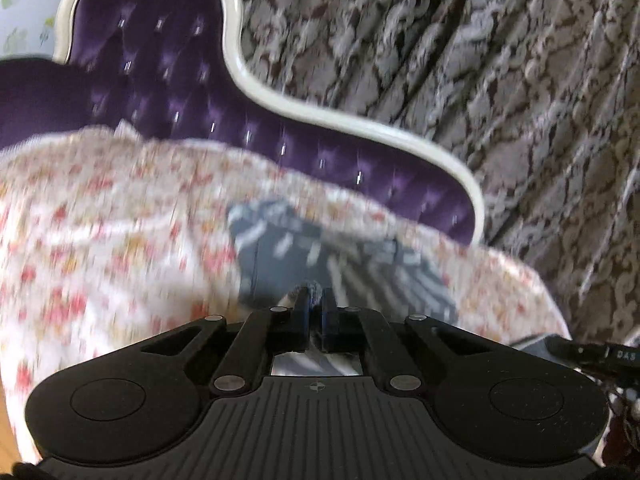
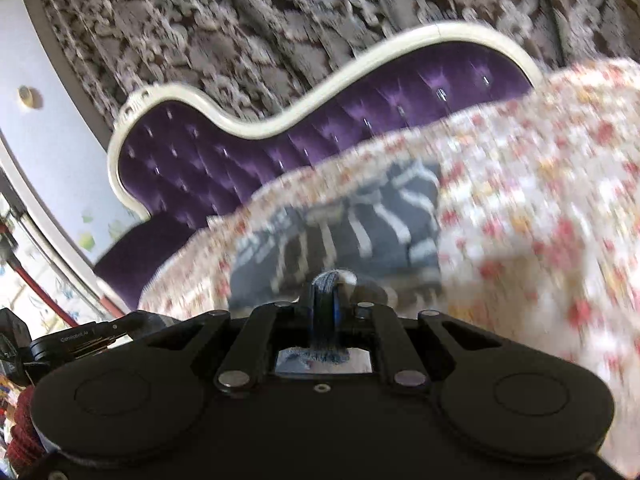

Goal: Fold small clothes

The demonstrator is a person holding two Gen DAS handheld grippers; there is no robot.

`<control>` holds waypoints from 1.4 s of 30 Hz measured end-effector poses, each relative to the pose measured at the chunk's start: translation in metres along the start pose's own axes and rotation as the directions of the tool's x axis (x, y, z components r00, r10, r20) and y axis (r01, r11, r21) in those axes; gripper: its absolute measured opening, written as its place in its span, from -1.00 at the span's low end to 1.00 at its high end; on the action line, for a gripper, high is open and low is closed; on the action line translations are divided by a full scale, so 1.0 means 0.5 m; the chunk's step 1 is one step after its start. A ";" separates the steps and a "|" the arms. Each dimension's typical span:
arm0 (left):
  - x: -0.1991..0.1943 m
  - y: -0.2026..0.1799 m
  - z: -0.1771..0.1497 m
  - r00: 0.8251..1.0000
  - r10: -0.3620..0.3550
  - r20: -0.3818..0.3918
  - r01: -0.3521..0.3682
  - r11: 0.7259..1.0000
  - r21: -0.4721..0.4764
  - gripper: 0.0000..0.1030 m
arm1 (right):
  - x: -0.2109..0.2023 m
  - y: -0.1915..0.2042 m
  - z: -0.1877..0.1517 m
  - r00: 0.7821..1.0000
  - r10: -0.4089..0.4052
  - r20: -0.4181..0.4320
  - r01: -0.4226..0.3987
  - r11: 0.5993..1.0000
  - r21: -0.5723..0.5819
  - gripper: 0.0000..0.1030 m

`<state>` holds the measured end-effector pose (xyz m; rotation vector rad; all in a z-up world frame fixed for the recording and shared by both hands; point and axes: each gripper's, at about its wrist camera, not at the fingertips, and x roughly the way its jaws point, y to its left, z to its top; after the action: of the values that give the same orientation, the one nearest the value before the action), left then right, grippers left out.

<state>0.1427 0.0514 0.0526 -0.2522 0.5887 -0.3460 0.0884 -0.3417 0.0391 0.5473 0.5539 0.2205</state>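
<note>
Nearest in the left wrist view, the left gripper has its two black jaws drawn almost together, pinching a thin edge of the blue-grey garment with pale stripes; a little tuft of fabric pokes up between the tips. At the right edge of that view a black device shows the letters "DAS"; the rest of the word is cut off. In the right wrist view the right gripper is likewise clamped tight, with a fold of the same blue cloth bunched between its jaws and trailing back toward the camera. At its lower left another black device carries small pale print, too blurred to read with certainty. Beyond both sets of tips the garment spreads away across the floral bedspread, its stripes running roughly away from the grippers; blur hides its exact outline and long axis. Farther back stands the purple tufted headboard with a cream frame, and behind it grey damask-patterned curtains.
</note>
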 end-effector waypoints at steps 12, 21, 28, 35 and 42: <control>0.214 0.000 0.157 0.998 0.047 0.031 -0.046 0.999 -0.027 -0.91 | 0.200 -0.070 0.167 0.996 -0.033 0.078 0.033 0.999 0.008 -0.70; 0.411 0.064 0.159 0.986 0.138 -0.090 -0.143 0.988 -0.052 -0.91 | 0.399 -0.170 0.182 0.990 -0.130 -0.058 0.134 0.989 0.063 -0.70; 0.507 0.084 0.155 0.970 0.199 -0.138 -0.205 0.978 -0.030 -0.90 | 0.478 -0.212 0.170 0.982 -0.159 -0.104 0.168 0.982 0.081 -0.69; 0.538 0.105 0.172 0.956 0.271 -0.116 -0.276 0.961 -0.029 -0.84 | 0.474 -0.233 0.178 0.980 -0.199 -0.020 0.200 0.976 0.086 -0.24; 0.460 0.066 0.202 0.971 0.237 -0.024 -0.235 0.971 0.042 -0.22 | 0.414 -0.186 0.211 0.979 -0.193 0.058 0.195 0.981 -0.020 0.08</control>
<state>0.3879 0.0060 0.0088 -0.1372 0.6329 -0.1311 0.3240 -0.3944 -0.0271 0.4698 0.5458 0.0267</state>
